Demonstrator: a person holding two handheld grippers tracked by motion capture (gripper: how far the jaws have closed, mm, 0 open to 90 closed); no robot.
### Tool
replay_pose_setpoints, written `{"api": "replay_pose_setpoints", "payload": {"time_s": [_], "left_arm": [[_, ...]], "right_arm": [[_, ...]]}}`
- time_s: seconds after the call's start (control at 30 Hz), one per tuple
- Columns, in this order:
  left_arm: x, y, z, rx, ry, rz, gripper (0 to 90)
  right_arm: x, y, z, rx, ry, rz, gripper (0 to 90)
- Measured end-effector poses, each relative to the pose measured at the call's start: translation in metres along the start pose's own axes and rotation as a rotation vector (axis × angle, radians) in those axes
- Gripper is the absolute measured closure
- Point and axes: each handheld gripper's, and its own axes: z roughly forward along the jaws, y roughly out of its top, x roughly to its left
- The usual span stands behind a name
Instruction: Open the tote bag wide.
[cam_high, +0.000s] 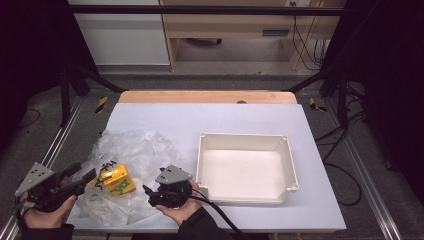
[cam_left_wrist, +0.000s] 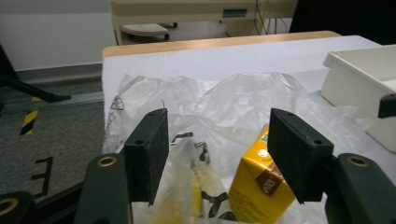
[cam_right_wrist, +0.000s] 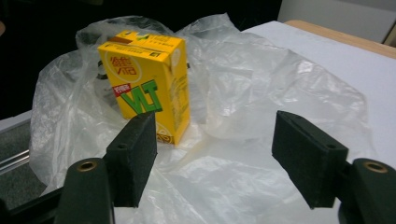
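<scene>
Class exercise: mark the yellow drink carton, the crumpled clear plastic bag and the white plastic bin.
Yellow drink carton (cam_right_wrist: 148, 79): right gripper view, on its printed front face.
Crumpled clear plastic bag (cam_high: 142, 145): high view, on its bare upper part.
White plastic bin (cam_high: 243, 141): high view, on its far wall.

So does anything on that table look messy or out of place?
Only mildly: the clear plastic bag lies crumpled and spread across the table, with the yellow drink carton standing on it. The white tray sits empty.
</scene>
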Motion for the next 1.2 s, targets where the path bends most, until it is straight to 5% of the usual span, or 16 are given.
{"api": "replay_pose_setpoints", "payload": {"time_s": [0.57,1.2], "left_arm": [[-0.009,0.015,0.017,0.077,-0.099,0.11,32.0],[-0.018,0.019,0.031,0.193,-0.14,0.21,27.0]], "right_arm": [[-0.04,0.008,-0.043,-0.014,-0.073,0.004,26.1],[-0.08,-0.005,-0.089,-0.021,-0.166,0.037,25.1]]}}
